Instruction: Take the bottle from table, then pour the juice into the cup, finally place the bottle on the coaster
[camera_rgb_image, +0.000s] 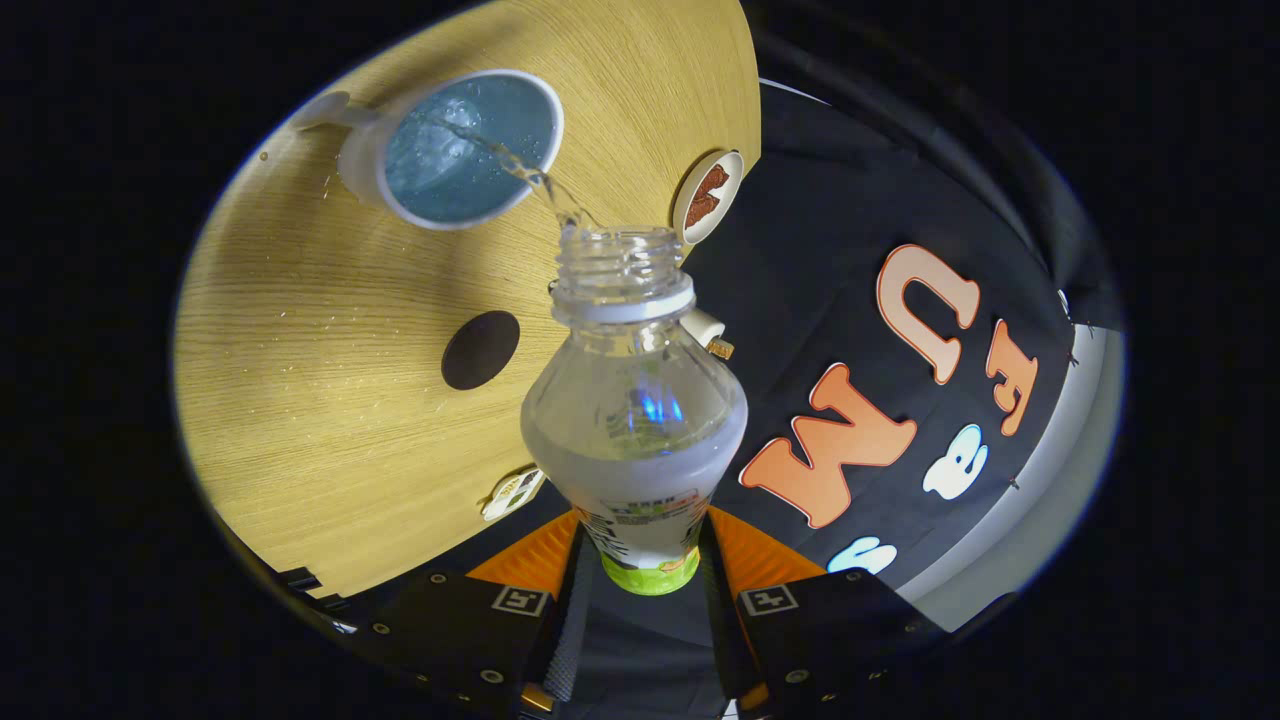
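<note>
- My gripper (640, 560) was clamped on the clear plastic bottle (634, 420), one finger pressed to each side of its labelled lower body.
- The bottle sat tipped over, open threaded neck pointing away from me toward the white cup with a blue inside (455, 150).
- A thin clear stream (520, 170) ran from the bottle's mouth into that cup, which stood on the round light wooden table (300, 380).
- Liquid already lay in the cup, bubbling where the stream landed!
- The round white coaster with a brown design (708, 196) lay near the table's edge, beside the bottle's mouth, apart from the cup.
- A dark round patch (481, 349) showed on the tabletop; I couldn't tell whether hole or disc.
</note>
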